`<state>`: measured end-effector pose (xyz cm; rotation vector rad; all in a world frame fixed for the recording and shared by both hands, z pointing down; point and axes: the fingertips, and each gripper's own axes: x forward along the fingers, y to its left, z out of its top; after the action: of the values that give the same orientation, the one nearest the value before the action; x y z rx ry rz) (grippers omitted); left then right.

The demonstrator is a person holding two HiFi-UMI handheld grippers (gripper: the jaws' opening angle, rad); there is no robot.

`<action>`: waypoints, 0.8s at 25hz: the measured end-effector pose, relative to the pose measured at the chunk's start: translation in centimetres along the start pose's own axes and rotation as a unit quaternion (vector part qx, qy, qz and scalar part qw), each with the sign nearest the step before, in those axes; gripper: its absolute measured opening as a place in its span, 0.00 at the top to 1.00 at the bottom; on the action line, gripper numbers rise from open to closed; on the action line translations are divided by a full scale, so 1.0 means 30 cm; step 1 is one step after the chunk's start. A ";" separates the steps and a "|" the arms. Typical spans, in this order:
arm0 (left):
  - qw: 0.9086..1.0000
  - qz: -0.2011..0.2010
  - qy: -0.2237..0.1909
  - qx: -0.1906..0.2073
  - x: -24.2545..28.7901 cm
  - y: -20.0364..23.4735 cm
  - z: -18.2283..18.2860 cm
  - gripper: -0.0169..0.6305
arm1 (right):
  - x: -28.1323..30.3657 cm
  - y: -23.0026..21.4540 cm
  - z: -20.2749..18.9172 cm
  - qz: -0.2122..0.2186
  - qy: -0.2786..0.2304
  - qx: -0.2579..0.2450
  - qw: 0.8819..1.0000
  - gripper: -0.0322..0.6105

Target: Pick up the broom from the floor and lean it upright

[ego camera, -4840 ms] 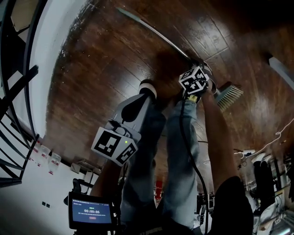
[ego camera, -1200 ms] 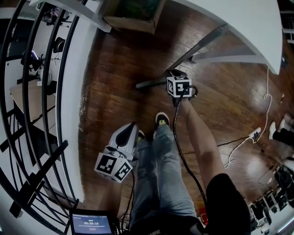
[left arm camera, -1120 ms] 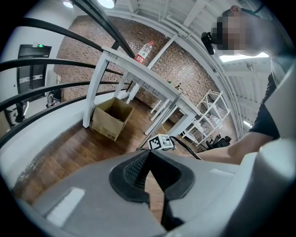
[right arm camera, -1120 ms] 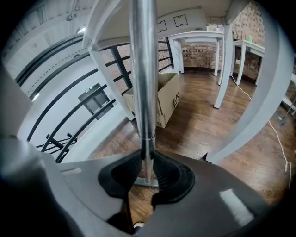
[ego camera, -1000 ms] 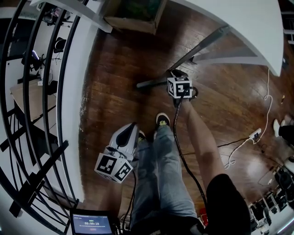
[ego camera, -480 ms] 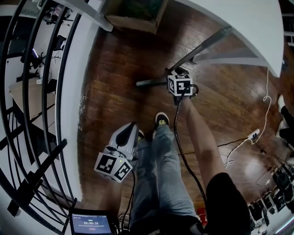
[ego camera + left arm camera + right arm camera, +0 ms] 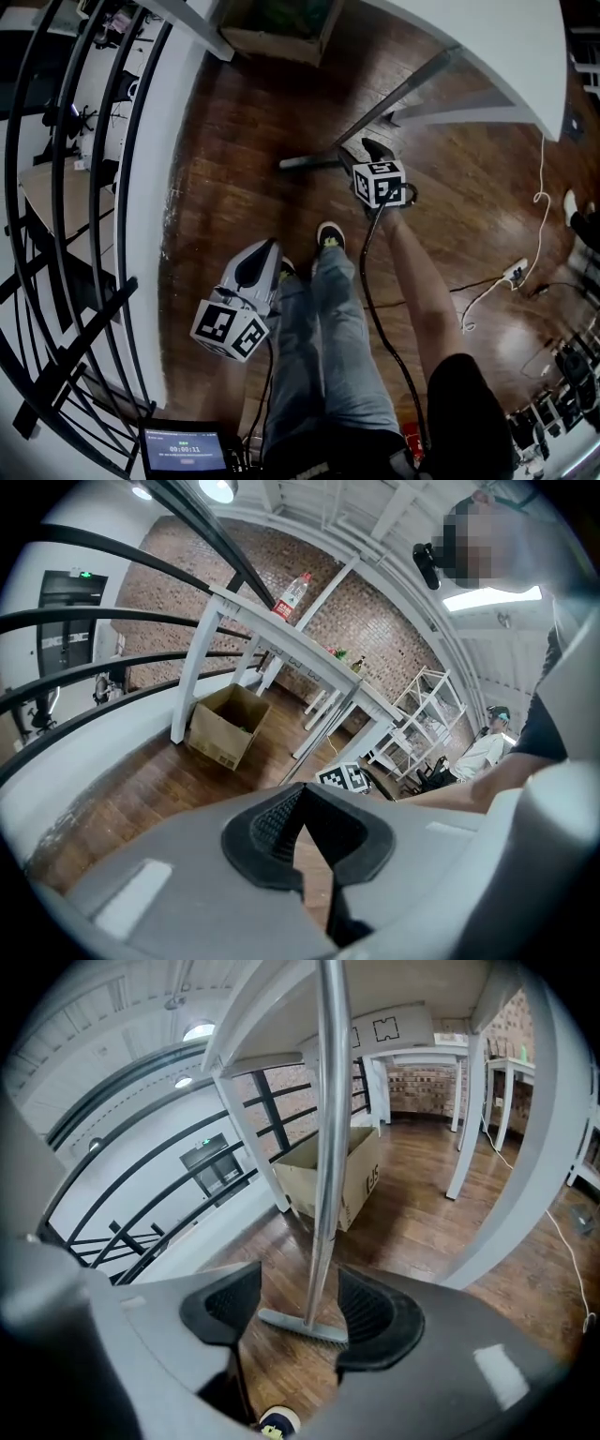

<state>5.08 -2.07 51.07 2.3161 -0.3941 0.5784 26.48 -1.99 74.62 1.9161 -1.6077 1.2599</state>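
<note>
The broom stands upright, its metal handle [image 7: 403,94] leaning against the edge of the white table [image 7: 487,47] and its head [image 7: 309,162] on the wood floor. In the right gripper view the handle [image 7: 328,1147] rises between my jaws and the head [image 7: 302,1326] lies on the floor below. My right gripper [image 7: 300,1316] is open. Its jaws have just been opening, and the pads stand clear of the handle on both sides. In the head view the right gripper [image 7: 373,155] sits just right of the broom. My left gripper [image 7: 255,267] hangs by the person's left leg, shut and empty [image 7: 302,803].
A cardboard box [image 7: 277,28] sits under the table behind the broom. Black railing [image 7: 56,187] runs along the left over a white ledge. A white cable with a power strip [image 7: 511,274] lies on the floor at right. A shoe [image 7: 328,234] is near the broom head.
The broom, earlier lying on the floor in my right gripper, now leans on the table. Over the last second the right jaws let go and the gripper drew slightly back.
</note>
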 end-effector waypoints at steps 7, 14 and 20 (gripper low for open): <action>0.999 -0.031 -0.031 0.021 -0.015 -0.090 0.080 0.95 | -0.370 0.144 0.079 0.068 -0.099 0.041 0.992 0.61; 0.994 -0.041 -0.074 0.064 -0.384 -0.285 0.255 0.95 | -1.006 0.706 0.396 0.153 -0.231 -0.057 0.959 0.82; 0.990 -0.044 -0.100 0.088 -0.569 -0.402 0.374 0.95 | -1.362 0.979 0.571 0.181 -0.307 -0.089 0.930 0.93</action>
<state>-1.00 0.53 28.30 2.5576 -0.3428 0.3494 7.96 1.64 24.93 2.0761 -2.3789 0.5971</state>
